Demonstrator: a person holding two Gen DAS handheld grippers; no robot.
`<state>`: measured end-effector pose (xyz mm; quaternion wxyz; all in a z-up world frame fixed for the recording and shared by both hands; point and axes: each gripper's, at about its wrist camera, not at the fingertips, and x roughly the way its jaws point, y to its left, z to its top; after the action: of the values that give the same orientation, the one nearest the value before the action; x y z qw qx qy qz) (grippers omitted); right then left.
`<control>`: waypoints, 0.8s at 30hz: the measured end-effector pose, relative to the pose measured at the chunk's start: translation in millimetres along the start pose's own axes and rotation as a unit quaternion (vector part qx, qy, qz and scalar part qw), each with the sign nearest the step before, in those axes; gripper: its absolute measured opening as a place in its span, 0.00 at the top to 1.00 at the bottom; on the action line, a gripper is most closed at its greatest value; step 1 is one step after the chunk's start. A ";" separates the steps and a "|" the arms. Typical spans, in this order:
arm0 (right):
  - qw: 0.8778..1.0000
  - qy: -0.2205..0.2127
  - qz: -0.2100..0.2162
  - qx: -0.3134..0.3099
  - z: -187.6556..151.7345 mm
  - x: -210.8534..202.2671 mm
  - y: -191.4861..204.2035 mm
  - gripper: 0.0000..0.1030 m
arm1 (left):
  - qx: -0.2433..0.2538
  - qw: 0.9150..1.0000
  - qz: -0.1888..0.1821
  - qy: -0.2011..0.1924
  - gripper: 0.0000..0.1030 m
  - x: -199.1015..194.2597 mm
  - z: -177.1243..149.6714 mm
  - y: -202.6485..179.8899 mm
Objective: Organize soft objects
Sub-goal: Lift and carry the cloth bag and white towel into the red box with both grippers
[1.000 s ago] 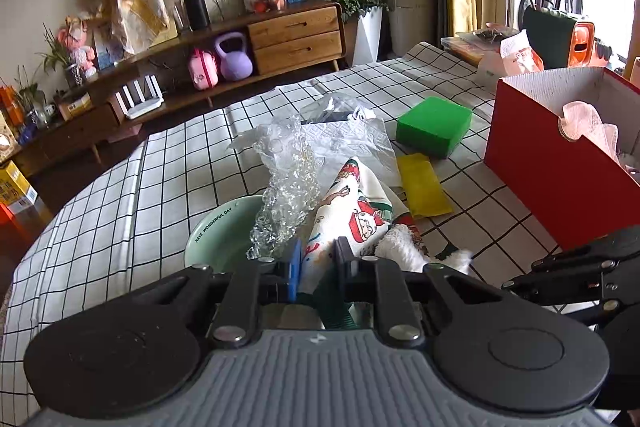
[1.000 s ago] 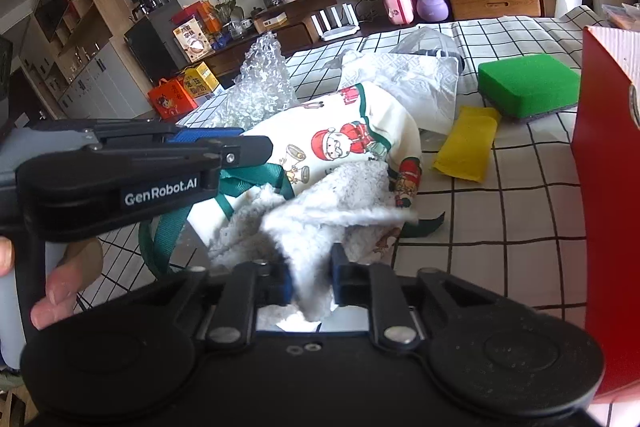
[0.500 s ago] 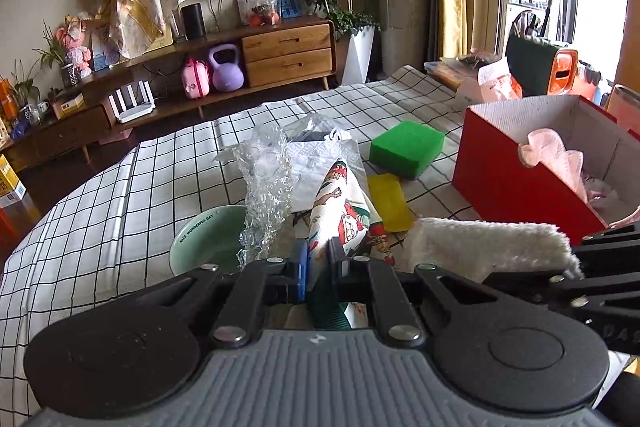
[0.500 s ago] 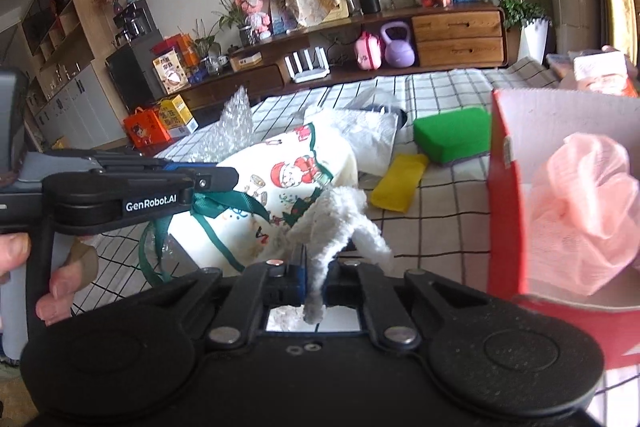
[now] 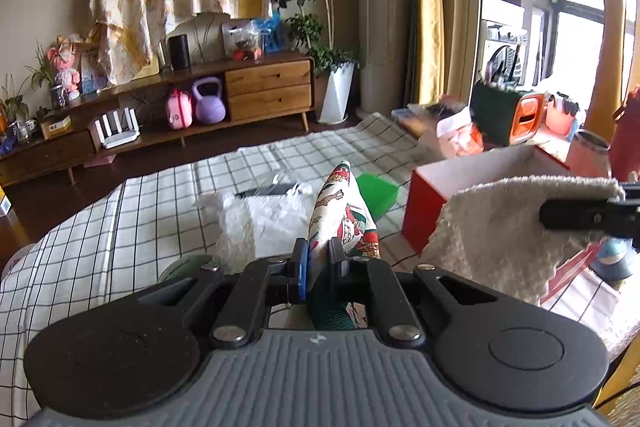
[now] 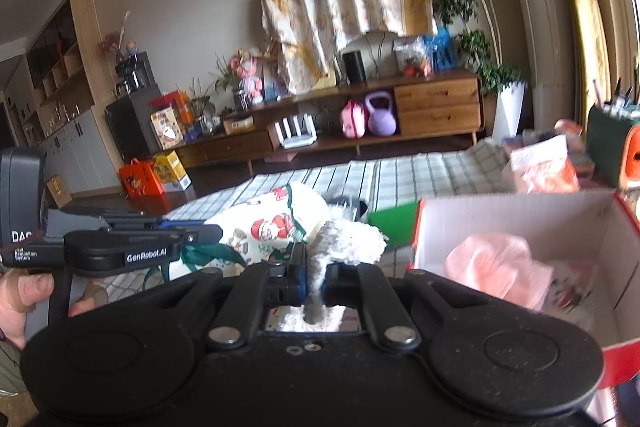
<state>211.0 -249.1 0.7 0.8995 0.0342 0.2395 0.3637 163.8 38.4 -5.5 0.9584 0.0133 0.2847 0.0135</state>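
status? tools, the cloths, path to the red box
Left tool shut on Christmas-print cloth. Right tool shut on white fluffy towel, lifted beside red box. Pink puff already inside; nothing blocking the opening.

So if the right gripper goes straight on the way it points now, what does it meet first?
Apart from the fluffy cloth it already holds, the right gripper would probably meet the green block on the table, just left of the red box. Depth is unclear here.

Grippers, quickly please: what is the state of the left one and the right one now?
Left gripper: closed on the Christmas-print cloth.
Right gripper: closed on the white fluffy towel.
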 end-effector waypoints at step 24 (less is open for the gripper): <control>0.988 -0.078 -0.131 -0.004 52.9 -61.8 -91.2 0.94 | 0.029 0.991 -0.092 -0.095 0.91 -25.3 123.3 -90.3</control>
<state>255.0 -351.5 51.1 0.9557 0.0272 0.1691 0.2395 211.6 -54.8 108.5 0.9776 0.0161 0.1924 -0.0840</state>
